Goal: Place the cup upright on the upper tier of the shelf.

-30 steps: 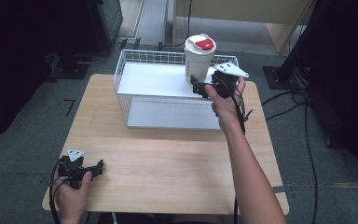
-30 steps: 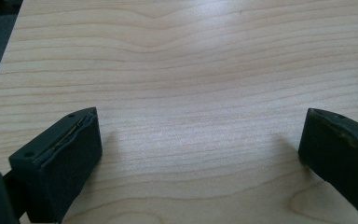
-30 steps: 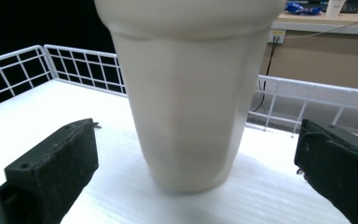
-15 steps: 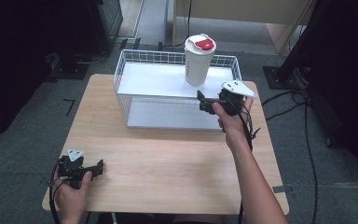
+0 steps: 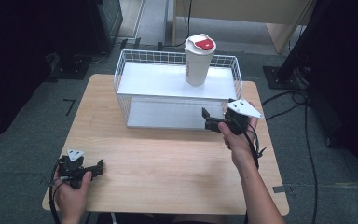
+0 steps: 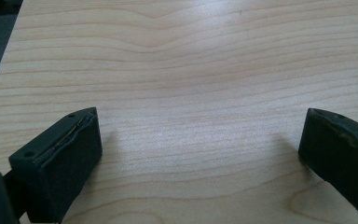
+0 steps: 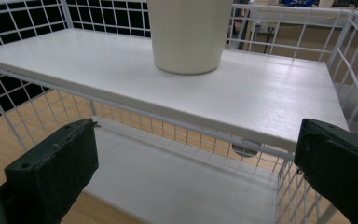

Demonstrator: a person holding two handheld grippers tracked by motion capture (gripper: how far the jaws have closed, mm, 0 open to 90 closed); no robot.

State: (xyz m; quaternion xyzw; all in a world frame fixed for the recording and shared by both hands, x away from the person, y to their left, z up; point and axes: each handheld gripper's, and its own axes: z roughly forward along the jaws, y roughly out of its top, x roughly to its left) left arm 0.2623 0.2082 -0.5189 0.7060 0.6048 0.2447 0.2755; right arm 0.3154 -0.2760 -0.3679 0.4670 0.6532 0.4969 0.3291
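Note:
A cream cup with a white and red lid [image 5: 199, 59] stands upright on the top shelf of a white wire rack [image 5: 135, 57] at the back of the wooden table [image 5: 168, 163]. In the right gripper view the cup's base [image 7: 188, 35] rests on the white shelf [image 7: 261, 93]. My right gripper [image 5: 207, 120] hangs open in front of the rack's right end, jaws wide, nothing between them. My left gripper [image 5: 99, 168] lies open on the table's near left corner, empty, over bare wood [image 6: 196, 116].
The rack has a lower white shelf [image 5: 168, 114] under the top one. Dark stands and cables [image 5: 303, 98] lie on the floor around the table. A wooden cabinet [image 5: 242, 14] stands behind.
My right gripper has let go of the cup and drawn back from the top shelf toward the near side, coming lower. The cup stays on the shelf. The left gripper has not moved.

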